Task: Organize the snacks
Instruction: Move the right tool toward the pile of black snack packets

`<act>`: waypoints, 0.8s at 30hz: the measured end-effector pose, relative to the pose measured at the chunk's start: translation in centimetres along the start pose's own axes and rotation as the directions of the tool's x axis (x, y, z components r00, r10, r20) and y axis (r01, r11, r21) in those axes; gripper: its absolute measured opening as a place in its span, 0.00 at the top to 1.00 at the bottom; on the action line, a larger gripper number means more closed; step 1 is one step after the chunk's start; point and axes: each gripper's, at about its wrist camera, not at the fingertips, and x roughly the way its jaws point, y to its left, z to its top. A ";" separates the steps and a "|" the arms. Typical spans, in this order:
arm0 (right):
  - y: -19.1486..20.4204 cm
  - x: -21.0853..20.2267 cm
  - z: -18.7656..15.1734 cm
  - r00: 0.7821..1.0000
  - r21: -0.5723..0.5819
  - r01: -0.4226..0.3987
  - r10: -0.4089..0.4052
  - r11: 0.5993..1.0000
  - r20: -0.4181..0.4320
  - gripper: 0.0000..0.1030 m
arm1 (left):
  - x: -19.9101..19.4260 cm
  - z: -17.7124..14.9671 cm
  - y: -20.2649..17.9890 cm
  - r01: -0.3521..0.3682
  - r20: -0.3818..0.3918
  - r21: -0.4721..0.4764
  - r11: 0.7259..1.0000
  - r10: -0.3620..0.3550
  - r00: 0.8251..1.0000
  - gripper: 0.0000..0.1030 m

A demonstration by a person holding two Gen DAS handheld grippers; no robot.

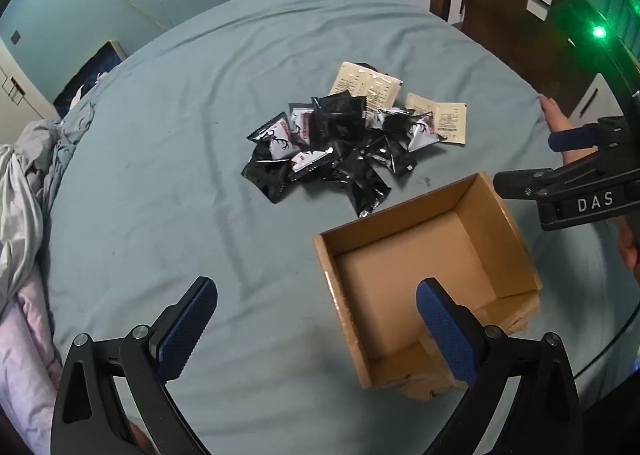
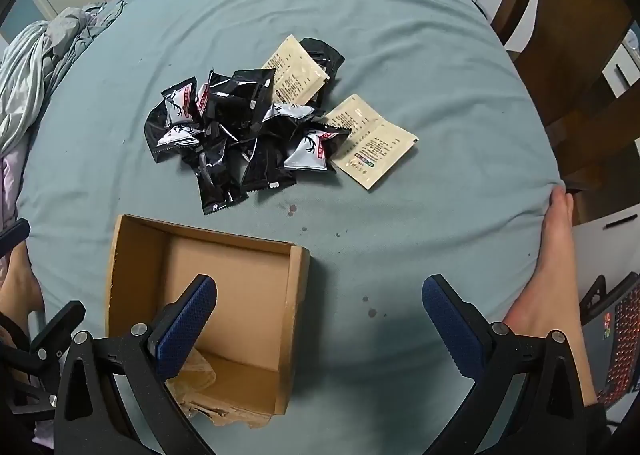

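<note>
A pile of black and silver snack packets (image 1: 328, 151) lies mid-bed on the blue sheet, with two beige packets (image 1: 366, 85) at its far right. It also shows in the right wrist view (image 2: 240, 127), beige packets (image 2: 372, 141) to the right. An open, empty cardboard box (image 1: 424, 275) sits in front of the pile; in the right wrist view the box (image 2: 200, 295) is at lower left. My left gripper (image 1: 316, 327) is open and empty, above the box's left wall. My right gripper (image 2: 320, 327) is open and empty, above the box's right wall, and shows at the left view's right edge (image 1: 560, 183).
Crumpled grey and pink bedding (image 1: 24, 191) lies along the left edge of the bed. A wooden chair (image 2: 568, 55) stands at the far right. A bare foot (image 2: 560, 255) rests on the bed's right edge. Small dark stains (image 2: 292, 209) mark the sheet near the box.
</note>
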 end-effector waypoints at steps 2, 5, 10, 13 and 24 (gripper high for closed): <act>0.1 0.0 0.0 1.000 -0.010 -0.005 0.005 1.000 0.000 0.00 | 0.1 0.0 0.1 -0.001 -0.002 -0.004 1.000 0.001 1.000 0.01; 0.2 -0.1 -0.1 1.000 -0.026 -0.014 0.014 1.000 0.003 0.00 | 0.3 -0.1 0.1 -0.011 -0.006 -0.002 1.000 0.011 1.000 0.01; 1.1 -0.2 0.0 1.000 -0.124 0.028 -0.026 0.992 0.017 0.00 | 0.4 -0.1 -0.1 -0.062 -0.004 0.018 0.998 0.062 0.998 0.01; 1.8 -0.1 -0.1 0.999 -0.183 0.041 -0.036 0.982 0.027 0.00 | 0.1 -0.3 0.5 -0.076 0.016 0.019 0.997 0.076 0.997 0.01; 2.4 -1.5 -0.6 0.997 -0.214 0.013 0.004 0.977 0.076 0.00 | 0.4 0.2 1.0 -0.137 -0.043 0.037 0.990 0.138 0.989 0.01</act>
